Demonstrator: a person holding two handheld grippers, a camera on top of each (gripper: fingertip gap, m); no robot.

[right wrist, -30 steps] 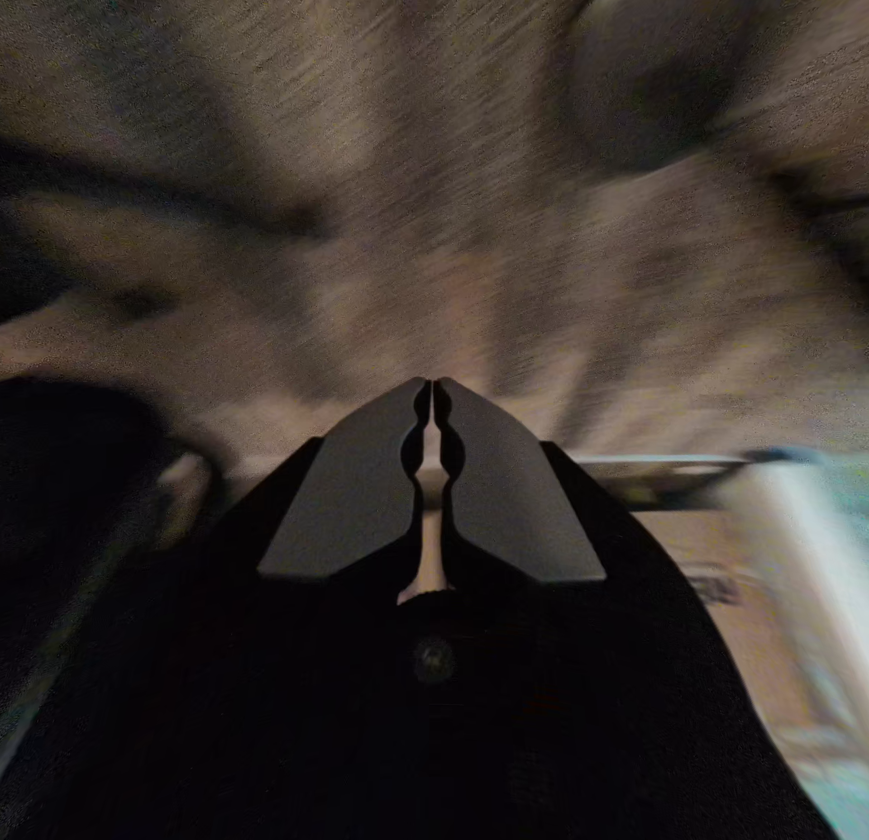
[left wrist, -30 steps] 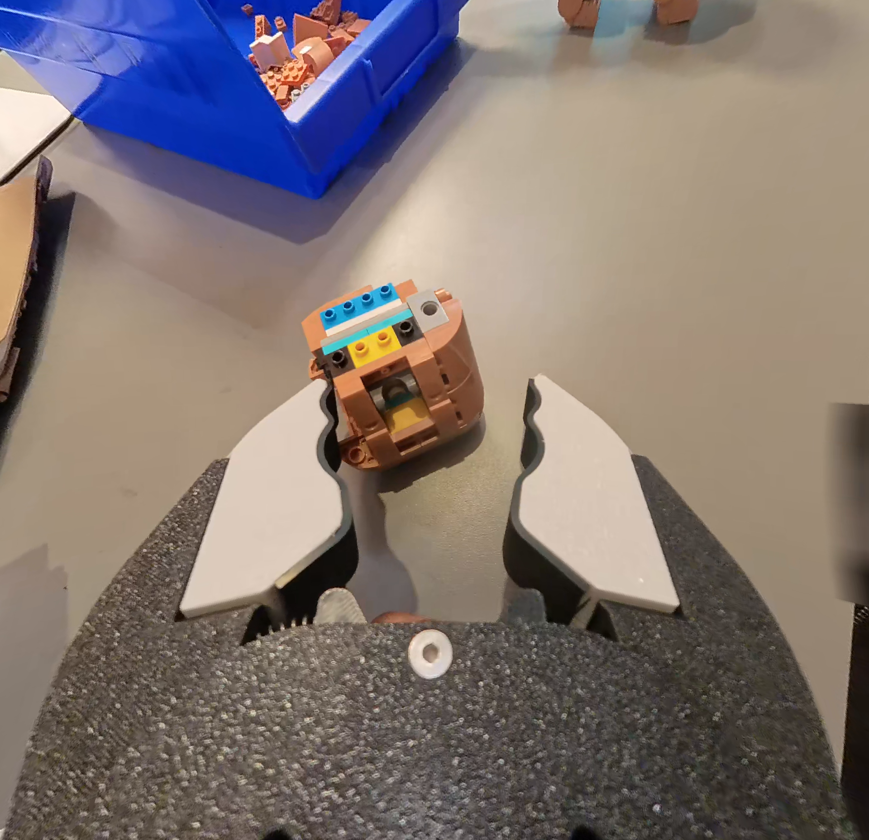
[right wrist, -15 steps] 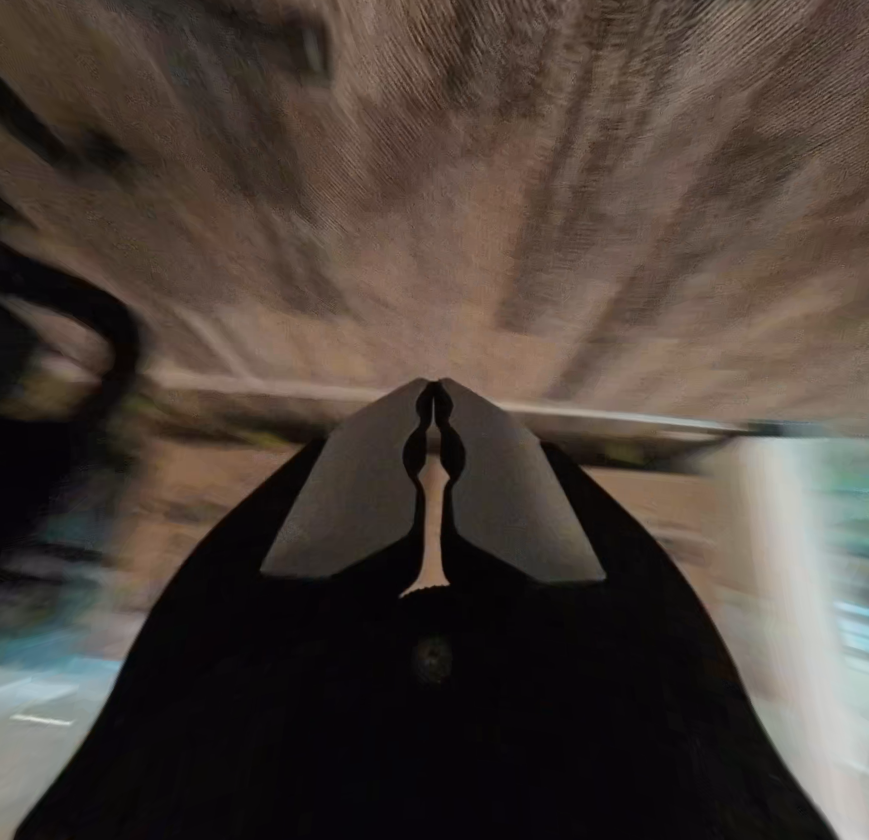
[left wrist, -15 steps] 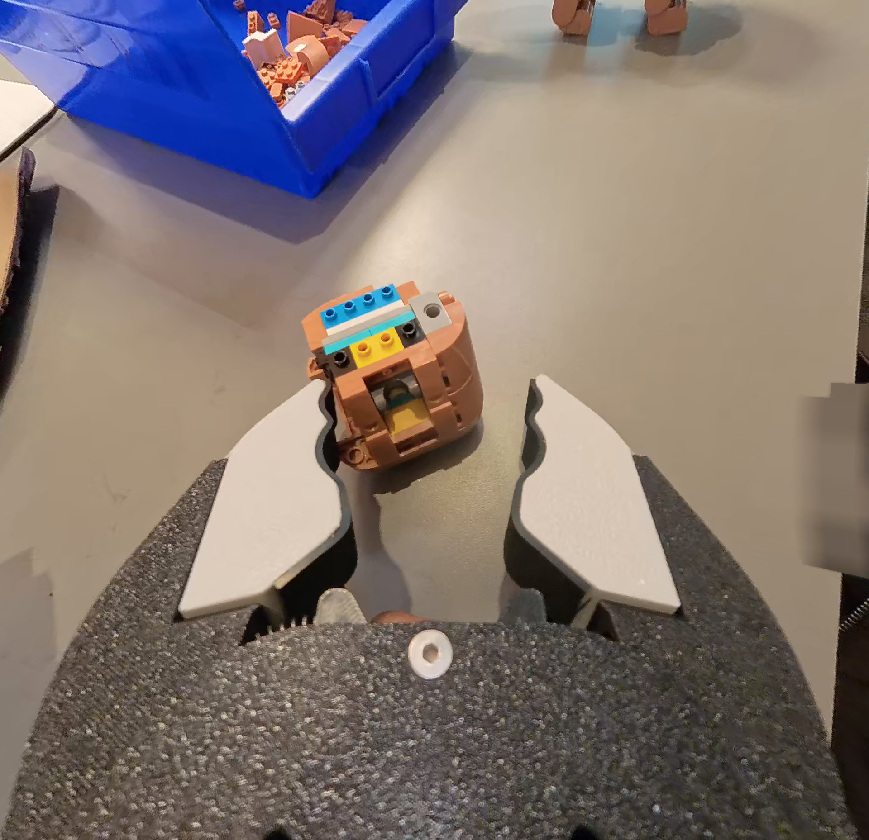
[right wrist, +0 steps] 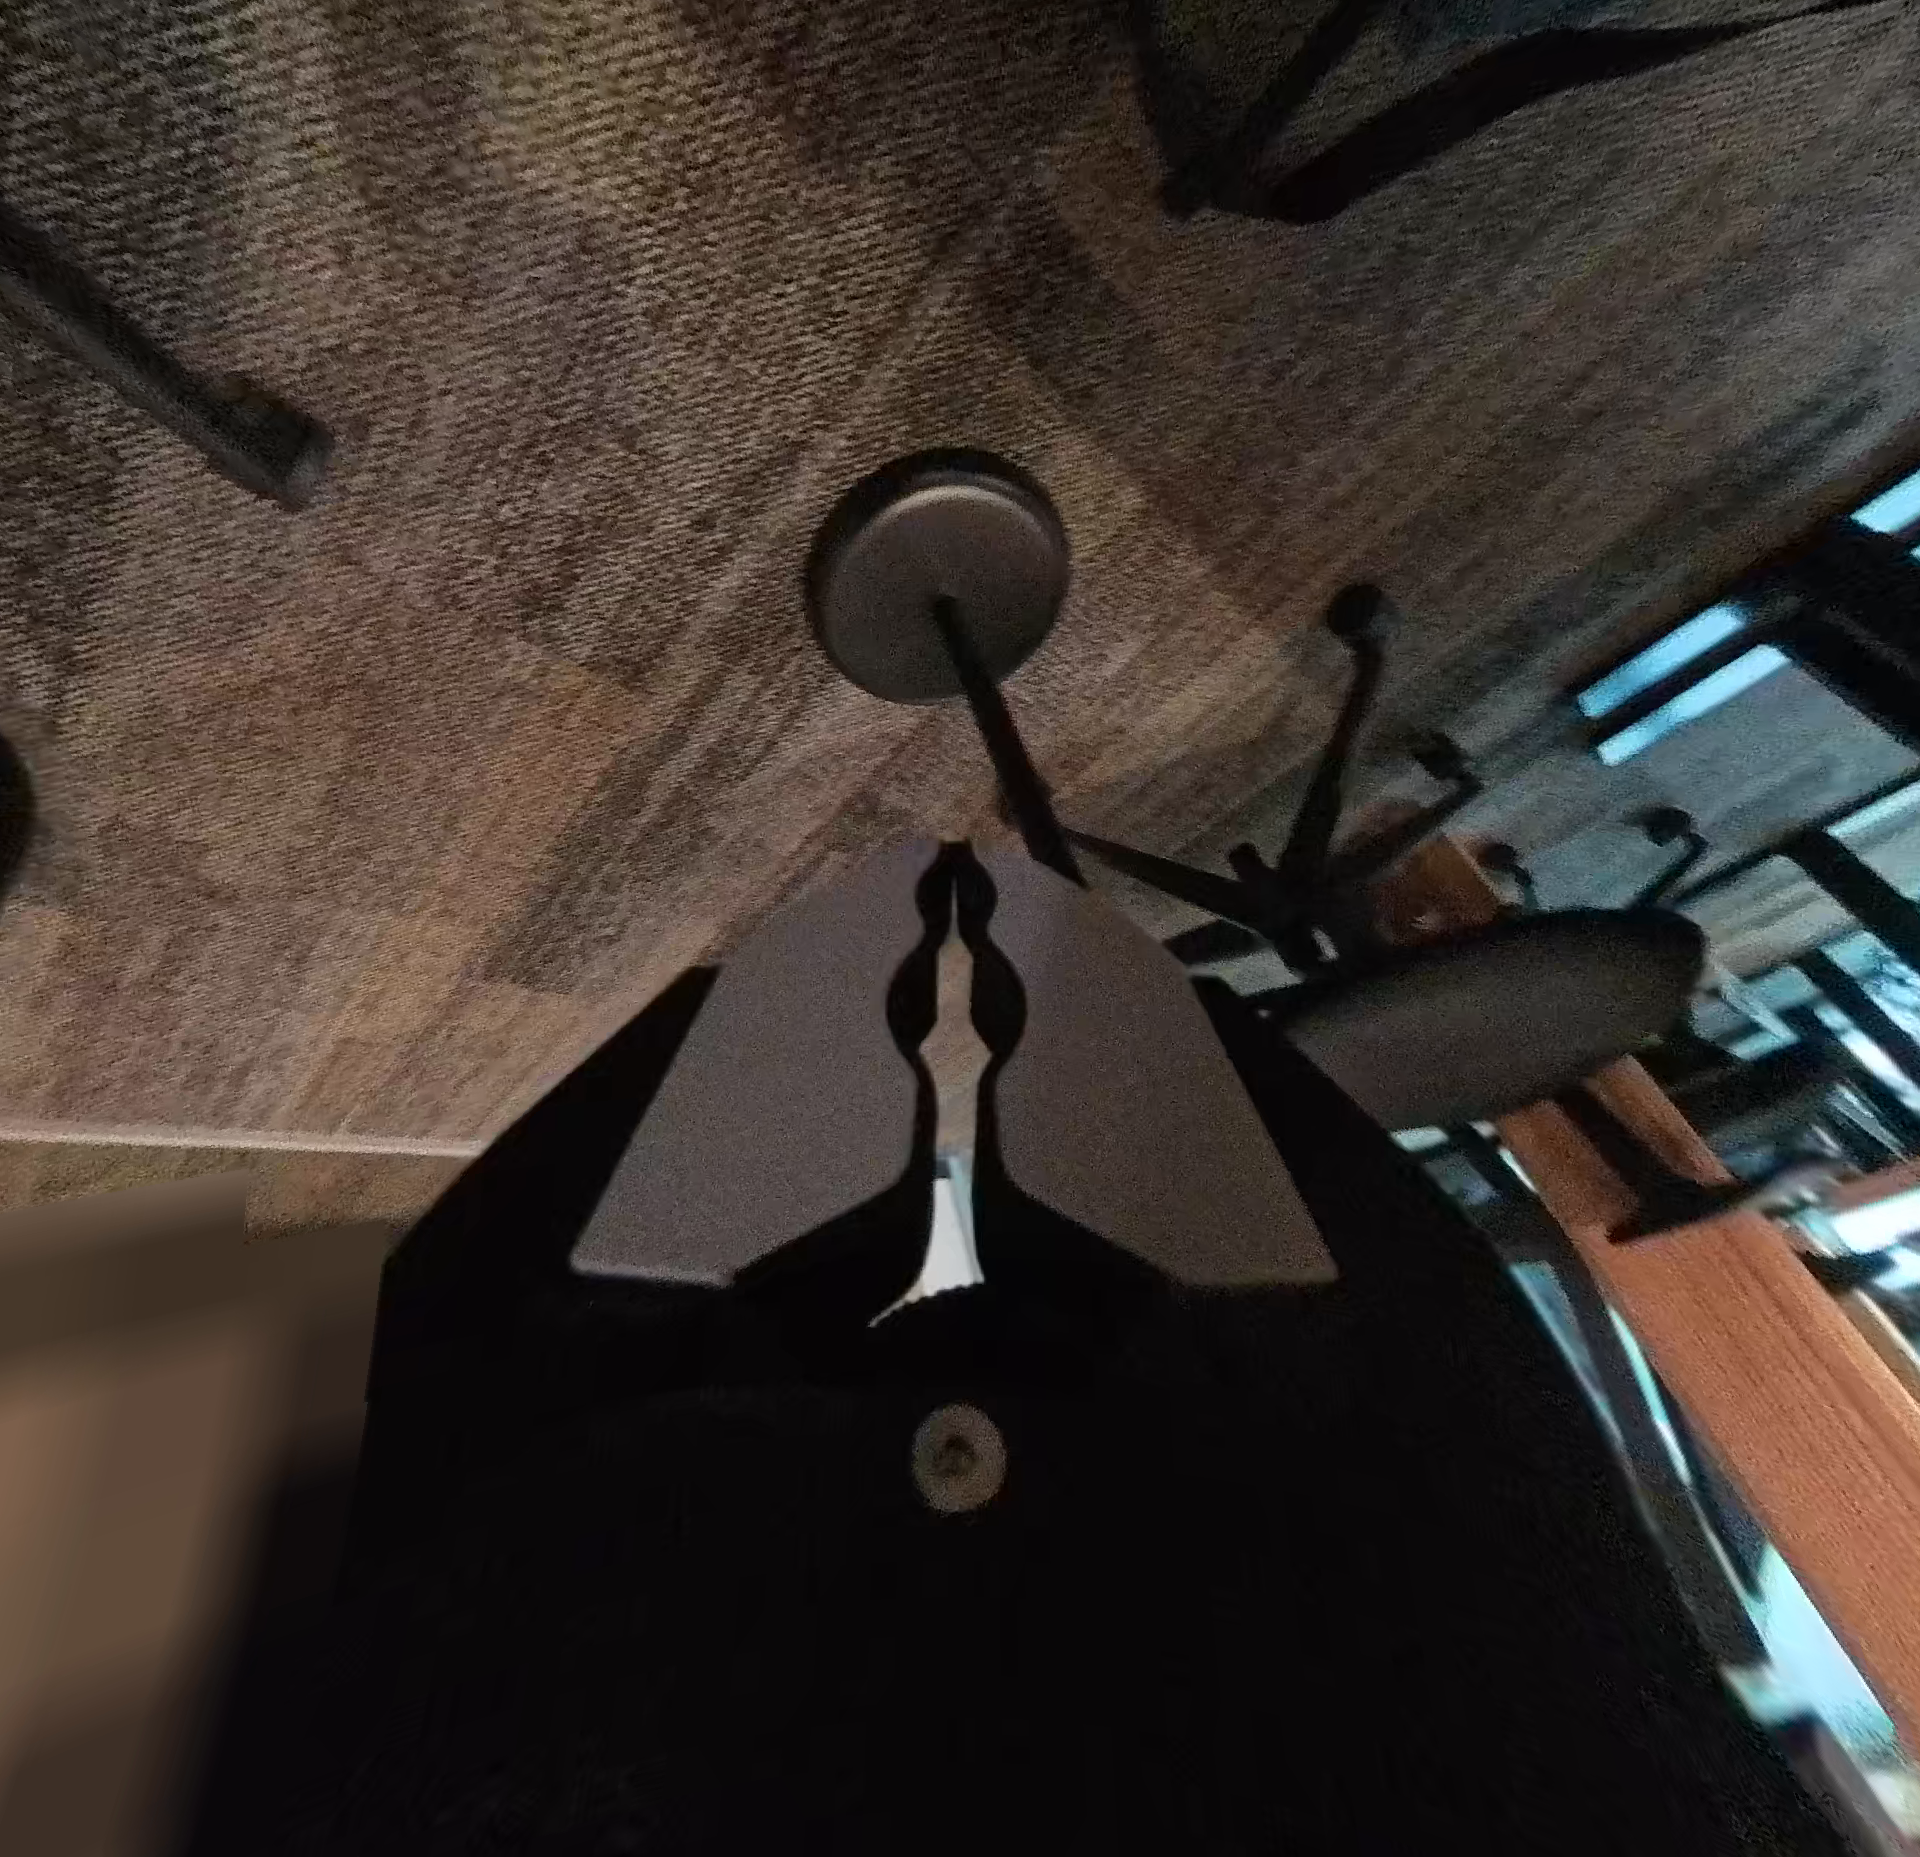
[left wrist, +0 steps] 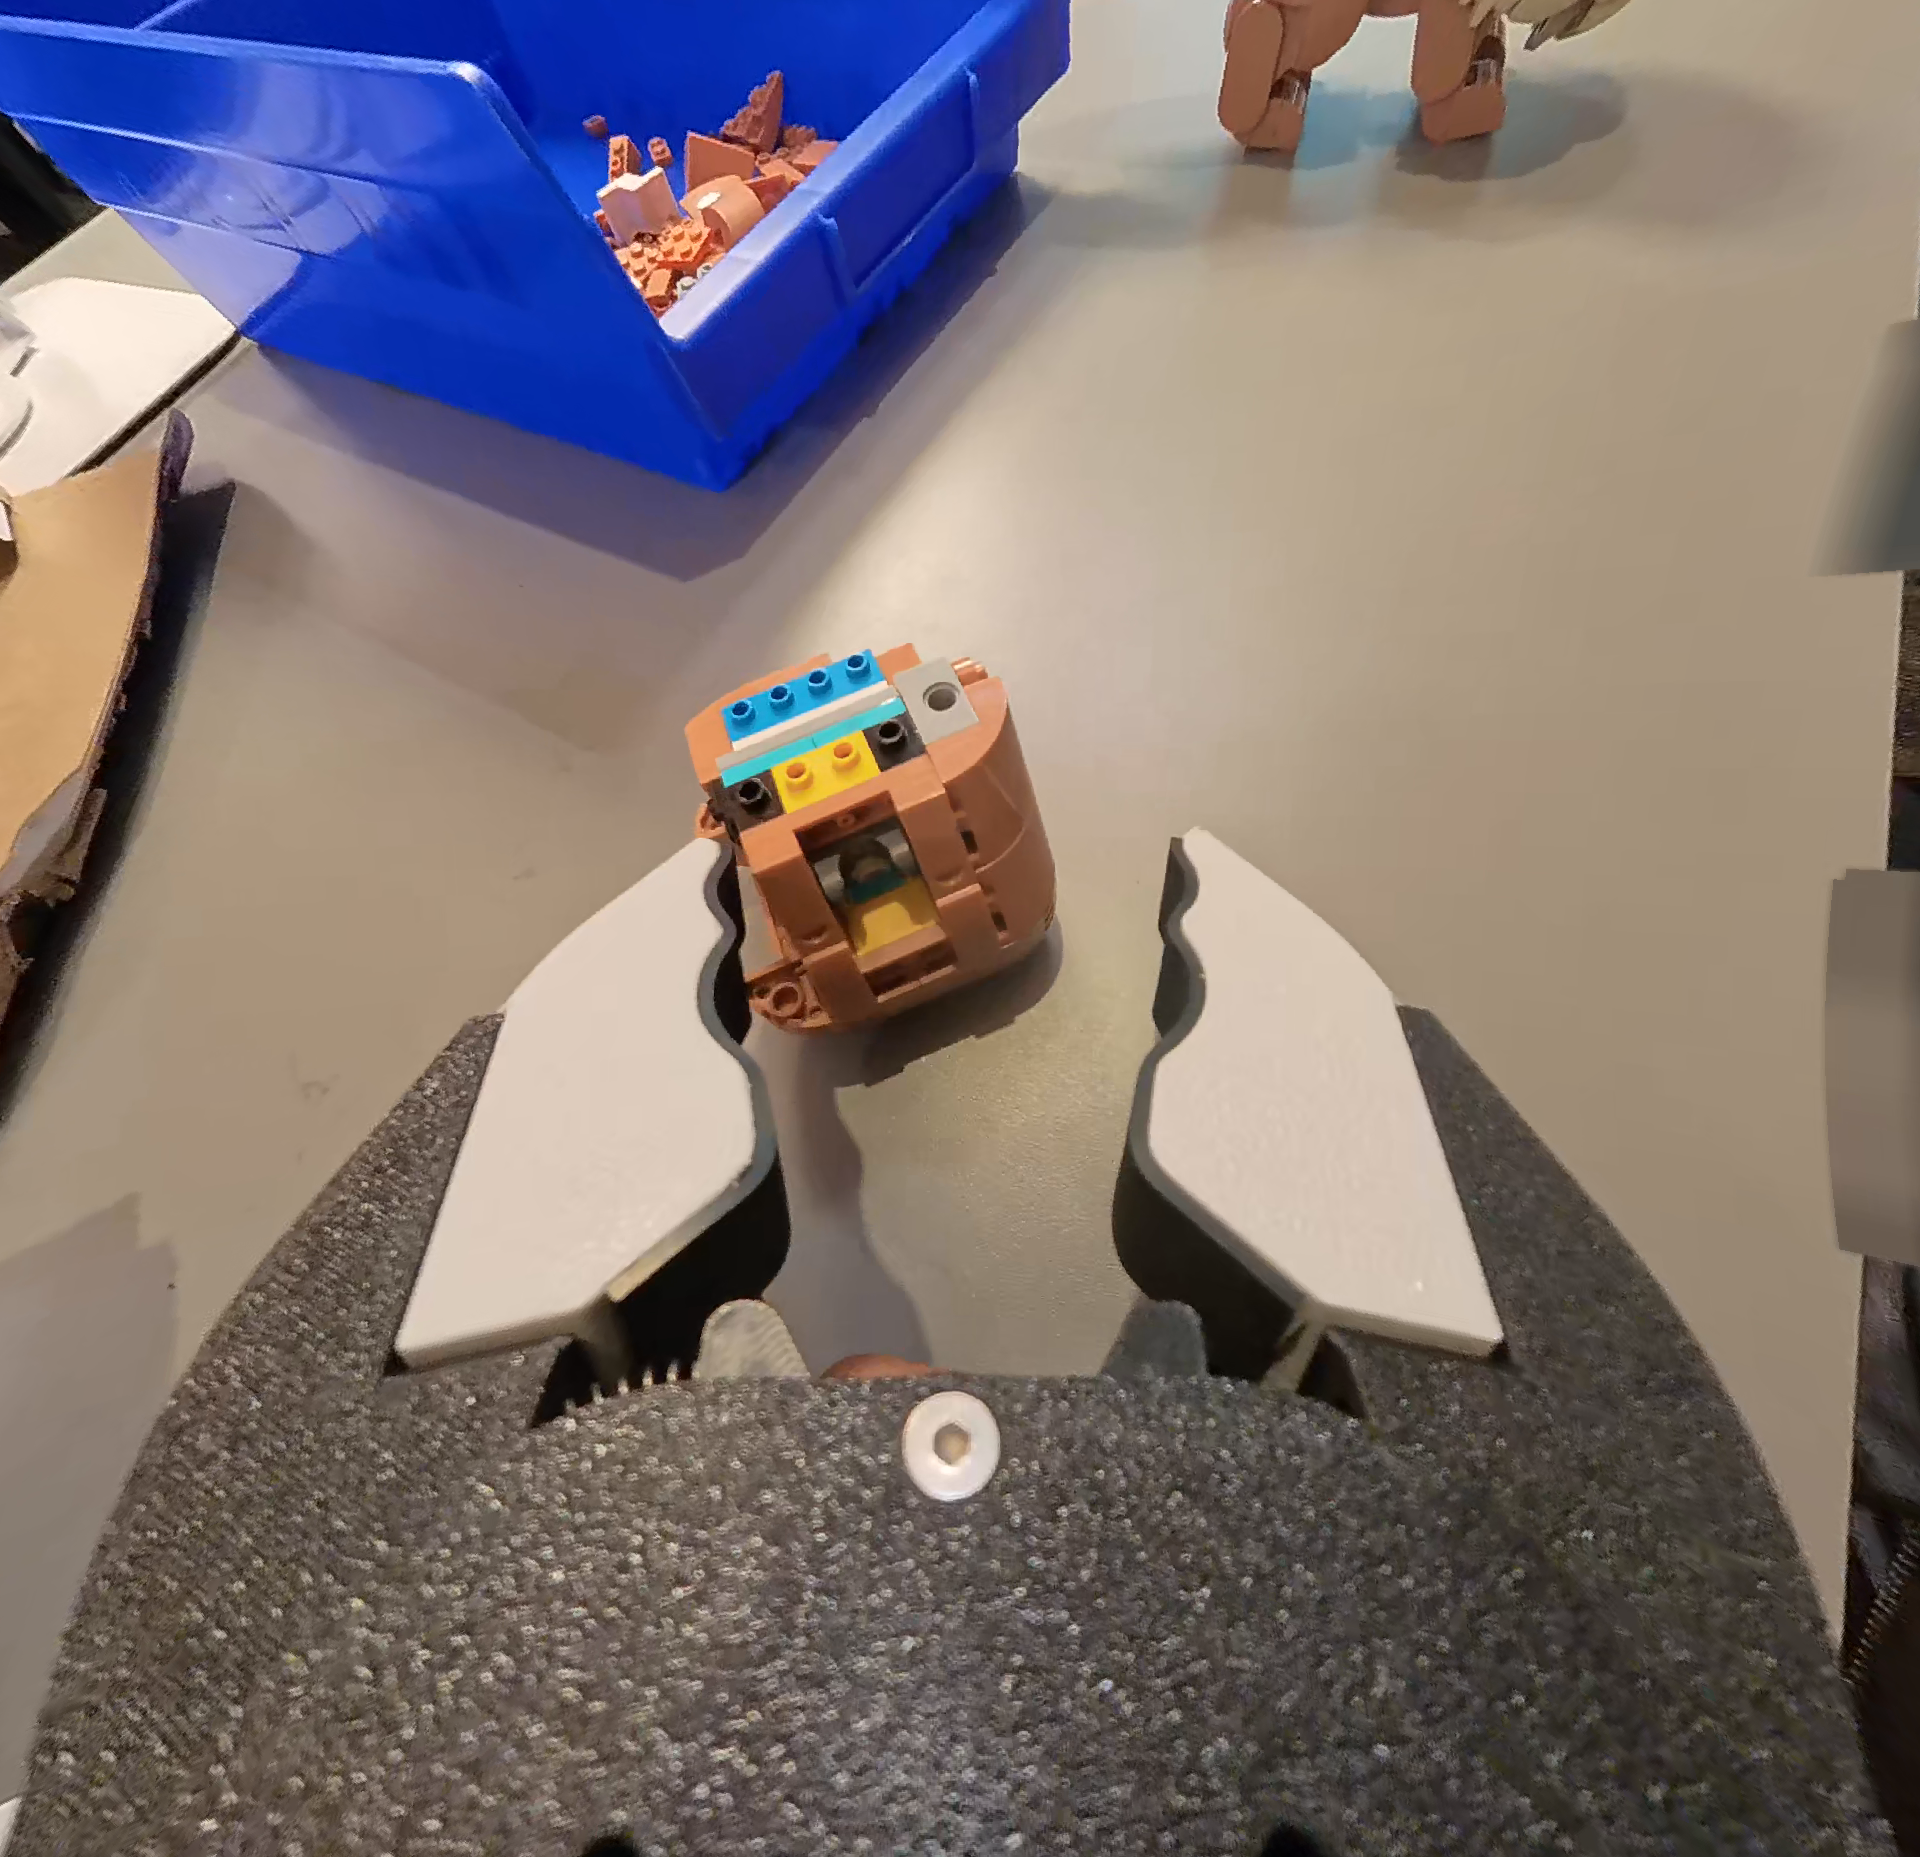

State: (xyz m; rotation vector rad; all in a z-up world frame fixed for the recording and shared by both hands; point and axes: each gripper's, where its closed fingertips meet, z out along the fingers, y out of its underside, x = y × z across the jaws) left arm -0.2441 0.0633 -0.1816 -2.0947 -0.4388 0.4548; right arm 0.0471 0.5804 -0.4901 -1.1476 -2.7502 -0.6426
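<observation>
The left gripper (left wrist: pixel 951 872) stands spread apart at frame centre, its left finger (left wrist: pixel 623 1059) touching the brown brick block (left wrist: pixel 883 851) on the grey table (left wrist: pixel 1403 560); a blue bin (left wrist: pixel 499 280) sits upper left. The right gripper (right wrist: pixel 956 857) is pressed together, empty, over carpet (right wrist: pixel 520 249)

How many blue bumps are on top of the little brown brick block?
4. The blue studs sit in one row along the far top edge of the brown brick block, which rests on the grey table between the open left gripper fingers. None seem hidden.
</observation>
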